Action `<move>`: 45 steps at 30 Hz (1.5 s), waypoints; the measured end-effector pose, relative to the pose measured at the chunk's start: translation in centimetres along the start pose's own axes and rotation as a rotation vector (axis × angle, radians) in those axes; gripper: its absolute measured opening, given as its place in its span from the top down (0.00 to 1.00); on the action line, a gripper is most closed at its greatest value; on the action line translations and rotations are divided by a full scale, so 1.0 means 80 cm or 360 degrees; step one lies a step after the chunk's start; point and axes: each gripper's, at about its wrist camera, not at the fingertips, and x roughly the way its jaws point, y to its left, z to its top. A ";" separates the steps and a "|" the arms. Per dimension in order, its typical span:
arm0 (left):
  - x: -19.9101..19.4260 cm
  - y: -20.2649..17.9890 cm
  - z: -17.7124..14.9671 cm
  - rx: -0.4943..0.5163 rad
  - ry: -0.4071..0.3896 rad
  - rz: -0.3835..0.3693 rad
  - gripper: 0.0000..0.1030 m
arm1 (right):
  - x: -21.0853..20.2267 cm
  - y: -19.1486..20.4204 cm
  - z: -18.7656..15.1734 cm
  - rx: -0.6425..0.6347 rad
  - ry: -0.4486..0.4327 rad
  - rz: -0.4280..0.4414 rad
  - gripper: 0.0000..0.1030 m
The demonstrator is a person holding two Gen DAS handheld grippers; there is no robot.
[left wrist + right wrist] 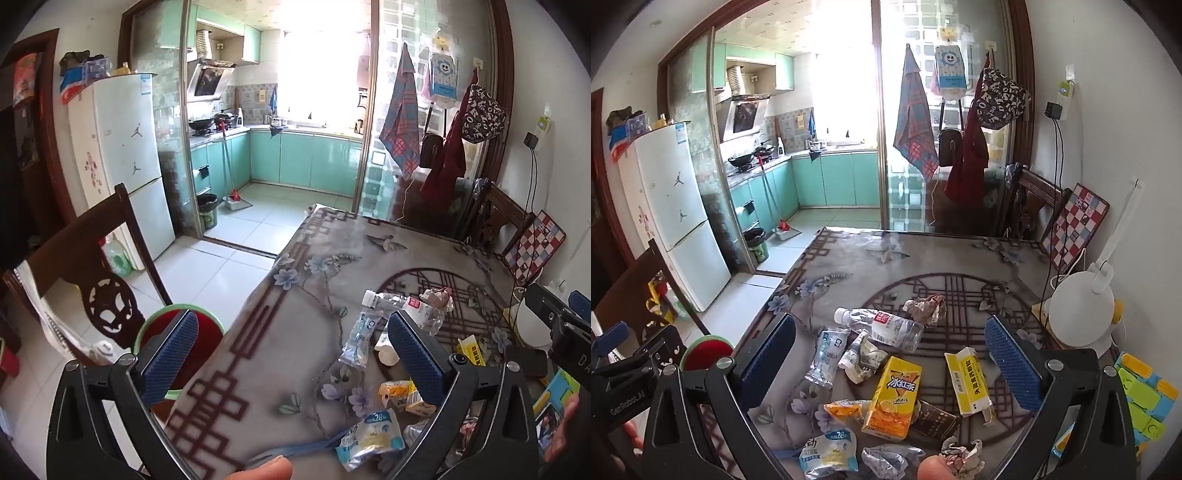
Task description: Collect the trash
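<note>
Trash (886,373) scattered on near half of the table (849,266): plastic bottle (886,326), yellow drink carton (892,397), wrappers. Bin (184,332) beside table's left edge. Left gripper (291,350) and right gripper (890,363) both spread wide, grasping nothing, above the table.

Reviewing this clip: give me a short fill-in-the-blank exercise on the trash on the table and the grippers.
1. Both the left hand-held gripper and the right hand-held gripper have their jaws ____.
2. The drink carton is mostly ____ in colour.
3. The plastic bottle lies on its ____.
4. The bin beside the table has a ____ rim.

Missing words: open; yellow; side; green
</note>
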 end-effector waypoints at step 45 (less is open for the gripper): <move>0.013 0.001 0.016 0.0043 -0.0007 0.0199 0.00 | 0.044 0.020 -0.001 -0.0034 0.0061 0.0036 0.00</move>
